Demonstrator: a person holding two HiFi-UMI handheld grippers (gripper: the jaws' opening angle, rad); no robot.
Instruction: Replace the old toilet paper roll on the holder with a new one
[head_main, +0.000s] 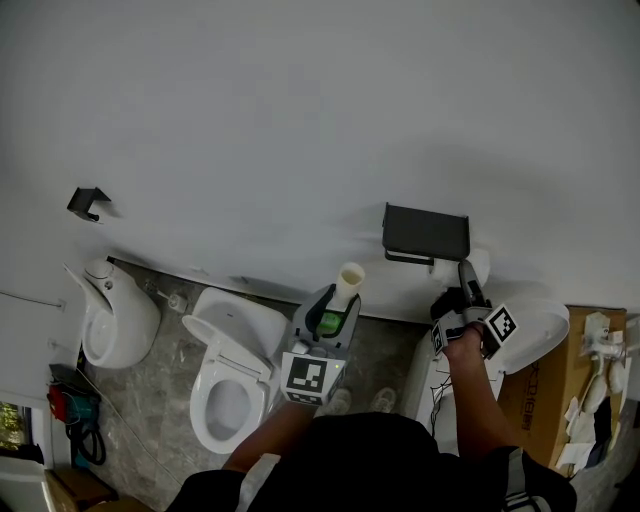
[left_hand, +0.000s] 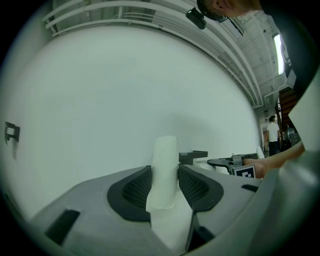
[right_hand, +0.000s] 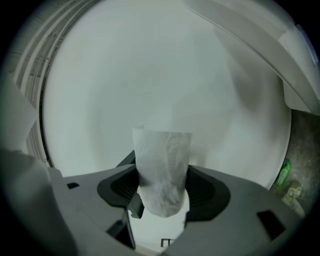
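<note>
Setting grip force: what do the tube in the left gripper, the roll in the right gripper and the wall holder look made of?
Tube in the left gripper: likely bare cardboard; pale cream, matte, hollow end open. Roll in the right gripper: looks like tissue paper; white, soft, crinkled surface. Holder: black, matte, flat sharp-edged panels; painted metal or plastic, can't tell.

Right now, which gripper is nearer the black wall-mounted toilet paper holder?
Right. The right gripper, gripping a white paper roll, is just below the black holder; the left gripper, gripping a pale cardboard tube, is farther off, to its lower left.
</note>
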